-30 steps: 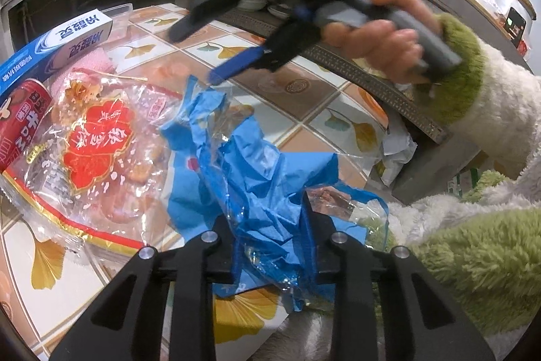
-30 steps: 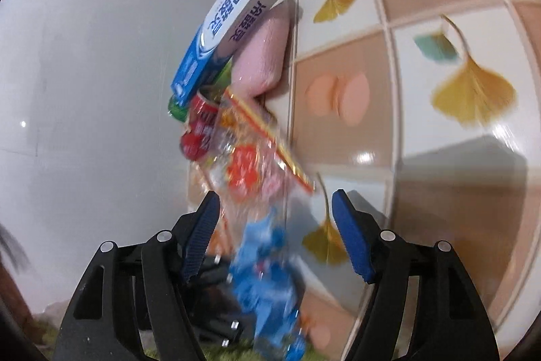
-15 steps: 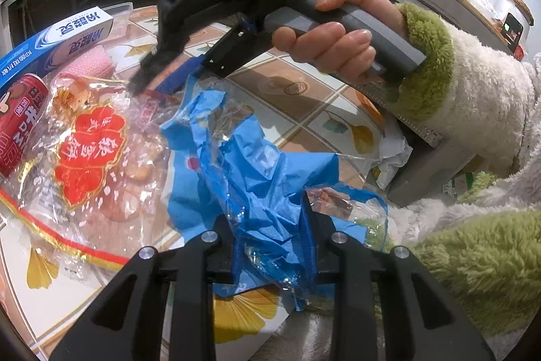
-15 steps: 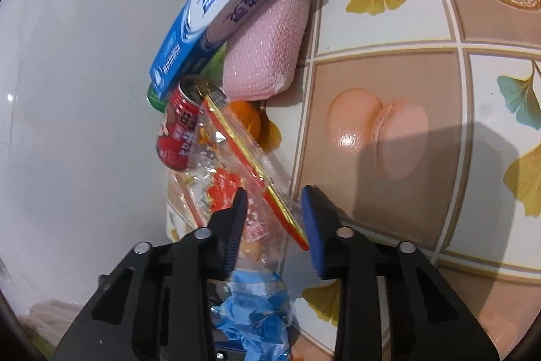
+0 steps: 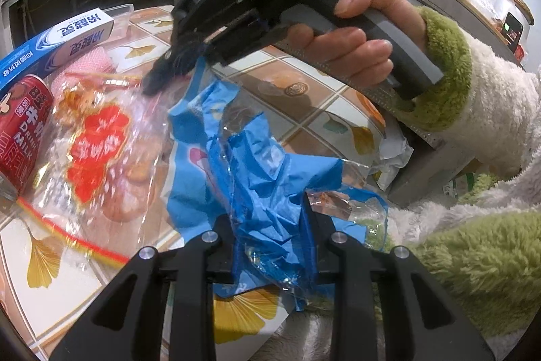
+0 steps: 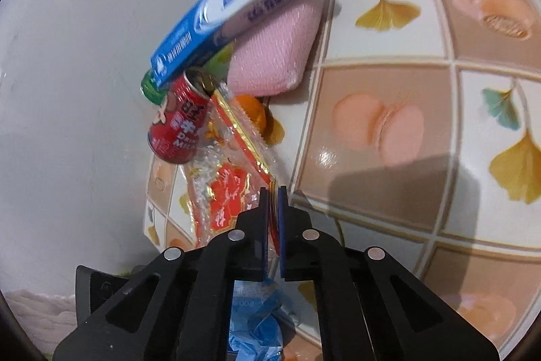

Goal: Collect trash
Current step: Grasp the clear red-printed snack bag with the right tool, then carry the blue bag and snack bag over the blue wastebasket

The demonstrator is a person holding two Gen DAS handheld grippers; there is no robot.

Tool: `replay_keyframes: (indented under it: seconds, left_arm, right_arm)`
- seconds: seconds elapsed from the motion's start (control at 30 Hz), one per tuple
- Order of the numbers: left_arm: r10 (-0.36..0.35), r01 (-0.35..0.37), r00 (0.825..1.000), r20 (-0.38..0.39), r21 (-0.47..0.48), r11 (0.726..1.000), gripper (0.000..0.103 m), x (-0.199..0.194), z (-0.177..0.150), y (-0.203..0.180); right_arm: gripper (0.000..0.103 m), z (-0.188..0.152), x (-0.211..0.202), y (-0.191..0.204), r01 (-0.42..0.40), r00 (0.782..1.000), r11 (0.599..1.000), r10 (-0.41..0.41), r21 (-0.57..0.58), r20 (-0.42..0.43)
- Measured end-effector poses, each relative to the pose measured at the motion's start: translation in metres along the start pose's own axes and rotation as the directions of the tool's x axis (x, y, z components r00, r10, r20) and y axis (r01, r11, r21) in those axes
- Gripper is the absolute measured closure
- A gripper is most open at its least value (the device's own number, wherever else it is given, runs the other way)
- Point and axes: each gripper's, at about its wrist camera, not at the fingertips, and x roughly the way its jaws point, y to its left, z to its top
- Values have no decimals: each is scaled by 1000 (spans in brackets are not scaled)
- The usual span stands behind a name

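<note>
The right claw [image 6: 273, 202], whose jaws have just been closing, pinches the red snack wrapper [image 6: 233, 192] at the tabletop [image 6: 389, 192] edge, at 11 o'clock from the left claw [image 5: 270, 225] gripping the blue wrapper [image 5: 267, 178]; lift slowly, clearing the can [image 6: 179, 127].

A crinkled blue plastic wrapper [image 5: 267, 188] looks thin and glossy. The clear cellophane snack bag with a red label [image 5: 98, 151] shines, with foil-like gold trim. The red metal drink can [image 5: 22, 127] at the table's edge is glossy. The pink scouring pad [image 6: 274, 53] looks rough and woven. The blue-and-white cardboard box [image 6: 233, 2] appears smooth. The tiled-pattern tablecloth [image 6: 389, 124] gleams.
</note>
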Motion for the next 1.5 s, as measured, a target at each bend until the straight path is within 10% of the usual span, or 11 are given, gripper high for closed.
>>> replay_keyframes:
  seconds: [0.57,1.5]
  left_arm:
    - [10,-9,999,33,-29,1000,85,-7,15,-3]
    - [-65,72,994,85,-88,993,86,-12,75,4]
  right_arm:
    - [102,-23,-92,-33,31,951,994,-61,102,303]
    - [103,-117,-216,-140,-236,795,930,19,281,607]
